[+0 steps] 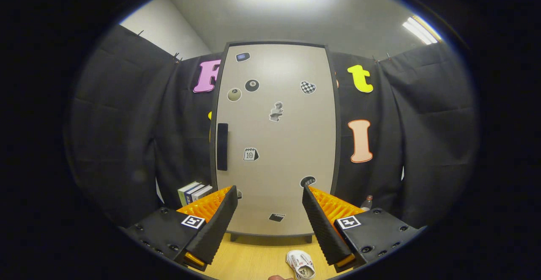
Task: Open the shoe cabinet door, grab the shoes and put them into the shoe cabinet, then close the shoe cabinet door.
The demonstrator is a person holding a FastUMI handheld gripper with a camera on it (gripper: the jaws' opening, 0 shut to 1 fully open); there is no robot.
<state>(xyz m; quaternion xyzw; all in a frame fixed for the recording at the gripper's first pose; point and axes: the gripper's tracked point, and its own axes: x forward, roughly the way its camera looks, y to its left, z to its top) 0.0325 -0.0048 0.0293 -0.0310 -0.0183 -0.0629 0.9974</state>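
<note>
Facing the shoe cabinet (pixel 274 140), we take it as our landmark and read everything off it, starting on its left side. Left of its foot, a small row of books (pixel 194 192) stands upright against the black cloth wall (pixel 127 136), close beside the cabinet's frame. On the cabinet's closed door (pixel 287 153) a dark vertical handle (pixel 222 146) sits near the left edge, about halfway up, and small stickers (pixel 275 111) are scattered over the pale panel to the right of it. The door lies flush in its dark frame, and the cabinet stands on a light wooden surface (pixel 253 263) on short dark feet. Our gripper (pixel 269 195) is held in front of the lower part of the door with its fingers (pixel 219 220) spread wide apart, nothing between them and neither one touching the cabinet; we see the bottom of the door through the gap. Below the cabinet's foot and nearer to us, a white shoe (pixel 301 264) lies on the wood, just inside the right finger and well short of the door. We cannot tell whether a second shoe lies there. Right of the cabinet's base, a small bottle-like thing (pixel 367 203) with a red top peeks out beside the cloth; it is too small for us to tell more
</note>
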